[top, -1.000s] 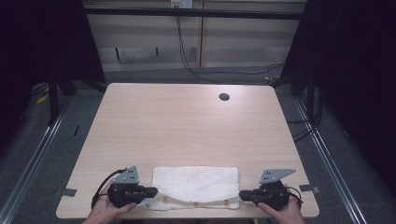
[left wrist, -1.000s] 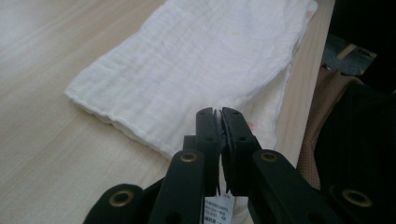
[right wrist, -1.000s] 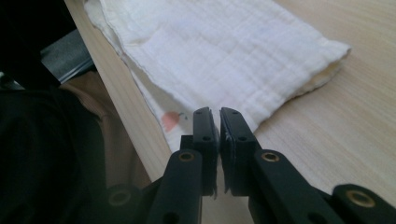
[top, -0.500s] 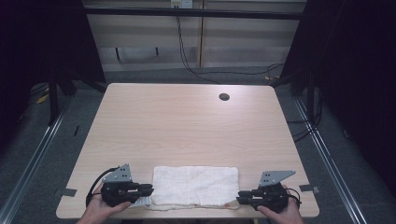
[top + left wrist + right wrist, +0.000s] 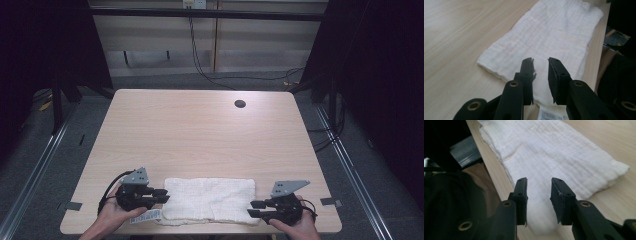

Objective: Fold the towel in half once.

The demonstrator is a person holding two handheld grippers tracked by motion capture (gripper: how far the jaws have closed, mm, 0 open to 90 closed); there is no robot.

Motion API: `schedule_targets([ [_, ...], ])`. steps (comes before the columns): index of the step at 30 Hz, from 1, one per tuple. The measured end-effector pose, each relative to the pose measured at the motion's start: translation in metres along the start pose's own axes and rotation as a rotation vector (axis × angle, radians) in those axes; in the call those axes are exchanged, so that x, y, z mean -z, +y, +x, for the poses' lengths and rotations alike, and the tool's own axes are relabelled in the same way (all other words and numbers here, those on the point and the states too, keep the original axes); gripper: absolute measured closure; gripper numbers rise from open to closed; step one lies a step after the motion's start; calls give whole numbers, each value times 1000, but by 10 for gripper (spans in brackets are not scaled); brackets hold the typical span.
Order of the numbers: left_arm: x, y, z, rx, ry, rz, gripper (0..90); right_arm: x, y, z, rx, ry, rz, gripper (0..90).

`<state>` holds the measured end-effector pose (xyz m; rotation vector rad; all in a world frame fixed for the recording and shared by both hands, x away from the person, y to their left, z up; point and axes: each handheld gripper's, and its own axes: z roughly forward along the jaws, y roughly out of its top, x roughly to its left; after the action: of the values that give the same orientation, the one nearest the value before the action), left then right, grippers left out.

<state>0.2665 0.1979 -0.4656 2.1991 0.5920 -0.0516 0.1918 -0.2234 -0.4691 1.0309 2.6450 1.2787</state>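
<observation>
Left gripper [image 5: 541, 61]: fingers [image 5: 527, 72] parted, holding nothing, hovering over the near left corner of the folded white towel [image 5: 544, 37]. Small tag [image 5: 550, 113] pokes out just under them.

Right gripper [image 5: 539, 181]: fingers [image 5: 560, 195] also parted and empty, gap lined up over the towel's near right end [image 5: 554, 157].

From the high view: left gripper [image 5: 162, 195] at the towel's left short edge, right gripper [image 5: 254, 209] at its right short edge, both pointing inward. Towel [image 5: 210, 200] lies flat along the near edge of the table [image 5: 200, 135], roughly centred, near hem close to the lip. Far side of the table is bare apart from a dark cable hole [image 5: 240, 103].

My read: I'm set to pinch both near corners for a fold.

Risks from here:
- Towel is several layers thick (layered edge shows in the left gripper view). Shallow pinch = I catch the top ply only and the fold peels apart.
- Fingers come down on wood and shove the cloth instead of gripping it, so it bunches.
- Near hem is right at the table edge; any drag toward me could slide it off.
- Uneven grab left vs right gives a skewed fold.
</observation>
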Motion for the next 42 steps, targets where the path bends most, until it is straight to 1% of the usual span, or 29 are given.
schedule_targets([
  [2, -5, 9, 6, 6, 4, 8, 719, -9, 5, 2, 3, 11, 0, 643],
  [3, -8, 12, 7, 14, 4, 13, 701, -16, 9, 4, -12, 21, -2, 633],
  [4, -10, 16, 9, 14, -3, 17, 688, -21, 11, 5, -9, 26, 4, 628],
  [5, -13, 18, 10, 10, -7, 16, 684, -26, 14, 9, 9, 17, 21, 619],
  [6, -17, 19, 10, 17, -16, 17, 685, -31, 18, 12, 18, 24, 26, 618],
  [7, -21, 18, 11, 16, -26, 23, 693, -36, 21, 15, 21, 41, 28, 618],
  [9, -27, 15, 11, 8, -23, 40, 730, -47, 24, 19, 44, 53, 57, 618],
  [11, -32, 11, 10, -2, -23, 77, 740, -54, 24, 22, 58, 64, 89, 617],
  [13, -33, 8, 10, 14, -31, 76, 734, -63, 22, 25, 70, 57, 106, 614],
  [14, -33, 8, 11, 6, -30, 85, 729, -64, 22, 26, 76, 57, 113, 614],
  [15, -34, 7, 10, 9, -21, 86, 714, -65, 22, 27, 92, 54, 121, 608],
  [17, -37, 5, 11, 14, -20, 83, 688, -66, 20, 30, 96, 49, 119, 600],
  [18, -38, 5, 11, 8, -8, 96, 676, -67, 19, 31, 103, 44, 112, 600],
  [19, -39, 4, 11, 8, 20, 102, 651, -67, 18, 32, 121, 36, 108, 598],
  [20, -40, 3, 12, 15, -1, 99, 638, -67, 17, 34, 136, 24, 104, 597],
  [21, -41, 2, 12, 15, -2, 87, 635, -67, 17, 35, 141, 21, 101, 597],
  [23, -41, 1, 10, 0, 4, 87, 627, -67, 16, 38, 168, 0, 102, 599],
  [27, -41, 0, 4, -42, 29, 92, 602, -68, 13, 42, 199, -25, 88, 605],
  [28, -41, -1, 3, -41, 32, 90, 602, -68, 13, 43, 202, -29, 87, 616],
  [30, -42, -2, 1, -57, 44, 82, 606, -68, 13, 45, 225, -61, 91, 647],
  [31, -42, -2, 0, -72, 57, 83, 614, -68, 12, 46, 224, -73, 90, 665],
  [32, -43, -2, -2, -85, 67, 86, 637, -68, 12, 47, 242, -84, 91, 667],
  [34, -43, -3, -5, -109, 70, 83, 686, -68, 12, 47, 241, -91, 86, 711],
  [35, -44, -3, -6, -114, 58, 82, 708, -68, 12, 47, 235, -98, 88, 734],
  [37, -44, -3, -7, -113, 62, 88, 771, -66, 13, 45, 235, -106, 95, 824],
  [39, -46, -2, -7, -117, 62, 89, 825, -65, 14, 40, 218, -89, 103, 848],
  [40, -47, -1, -7, -102, 58, 80, 848, -64, 14, 39, 197, -88, 110, 852],
  [41, -48, 0, -6, -104, 53, 88, 860, -64, 14, 37, 195, -80, 104, 855],
  [42, -49, 1, -5, -93, 46, 87, 864, -63, 15, 36, 187, -82, 117, 859],
])
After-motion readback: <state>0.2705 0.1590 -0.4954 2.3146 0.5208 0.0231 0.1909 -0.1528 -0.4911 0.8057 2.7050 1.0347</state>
